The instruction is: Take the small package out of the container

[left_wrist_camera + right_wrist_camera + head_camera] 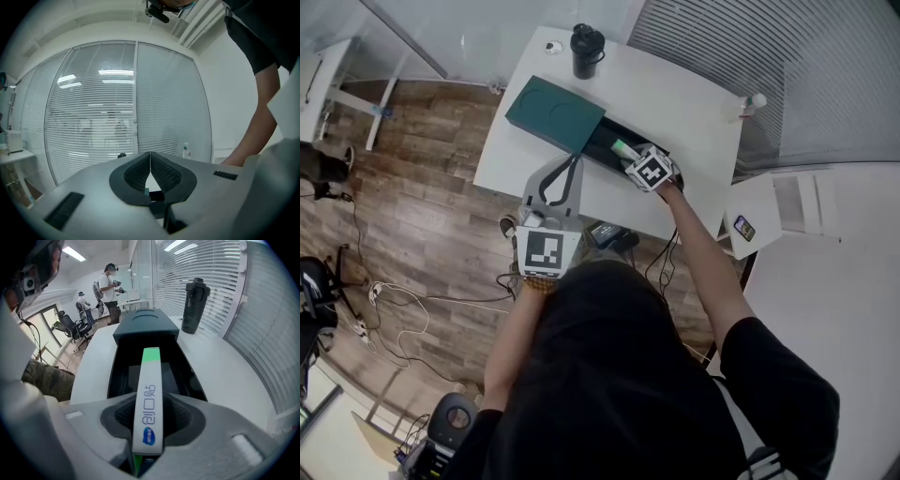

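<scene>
A dark green container (pixel 553 113) lies on the white table (pixel 684 103) with its black inner tray (pixel 123 371) slid out toward me. The small package (pixel 149 399), a narrow white box with a green end and blue print, stands on edge over the tray. My right gripper (pixel 149 416) is shut on its near end, with a pad against each side. In the head view the right gripper (pixel 630 157) sits at the tray's near end, the package (pixel 621 147) poking out ahead of it. My left gripper (pixel 574 161) hovers beside the container, shut and empty, its pads (pixel 140 171) meeting at the tips.
A black shaker bottle (pixel 586 49) stands at the table's far edge, also seen as the bottle (pixel 194 305) right of the container. A small white bottle (pixel 755 101) is at the right corner. A phone (pixel 743 228) lies on a side stand. Two people (pixel 108 282) stand far off.
</scene>
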Motion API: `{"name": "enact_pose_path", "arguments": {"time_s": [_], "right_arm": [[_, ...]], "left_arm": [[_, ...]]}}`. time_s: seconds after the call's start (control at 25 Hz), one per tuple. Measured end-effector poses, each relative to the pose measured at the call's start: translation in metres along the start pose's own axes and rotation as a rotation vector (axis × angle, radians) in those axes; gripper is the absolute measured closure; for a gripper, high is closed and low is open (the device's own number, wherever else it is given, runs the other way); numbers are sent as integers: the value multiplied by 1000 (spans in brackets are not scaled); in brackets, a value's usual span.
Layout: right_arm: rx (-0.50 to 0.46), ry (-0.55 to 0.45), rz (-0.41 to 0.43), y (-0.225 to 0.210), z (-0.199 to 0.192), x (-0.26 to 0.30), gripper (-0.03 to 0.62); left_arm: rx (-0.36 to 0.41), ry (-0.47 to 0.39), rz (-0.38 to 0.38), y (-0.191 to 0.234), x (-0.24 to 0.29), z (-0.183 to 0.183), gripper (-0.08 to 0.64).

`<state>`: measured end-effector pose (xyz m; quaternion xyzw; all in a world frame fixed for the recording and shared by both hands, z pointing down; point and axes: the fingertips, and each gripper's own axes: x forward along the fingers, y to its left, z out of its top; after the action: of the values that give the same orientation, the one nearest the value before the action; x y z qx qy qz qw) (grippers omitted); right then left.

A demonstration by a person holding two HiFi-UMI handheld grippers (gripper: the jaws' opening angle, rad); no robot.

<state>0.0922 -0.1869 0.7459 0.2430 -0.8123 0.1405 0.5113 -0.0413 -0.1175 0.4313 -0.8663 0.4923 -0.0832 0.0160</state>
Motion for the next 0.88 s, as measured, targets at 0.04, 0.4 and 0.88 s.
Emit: {"name": "enact_pose_path", "arguments": {"time_s": [0.04,0.4,0.88], "right_arm": [[7,-3,-4,-1,0,-1,477],[15,-19,6,1,2,-1,499],[43,-22,4,1,-4,0,499]], "left_arm": [[-16,7,3,0,0,0,559],[-36,17,7,-1,-1,-2,560],[-37,13,7,-3,-3,2,560]]}}
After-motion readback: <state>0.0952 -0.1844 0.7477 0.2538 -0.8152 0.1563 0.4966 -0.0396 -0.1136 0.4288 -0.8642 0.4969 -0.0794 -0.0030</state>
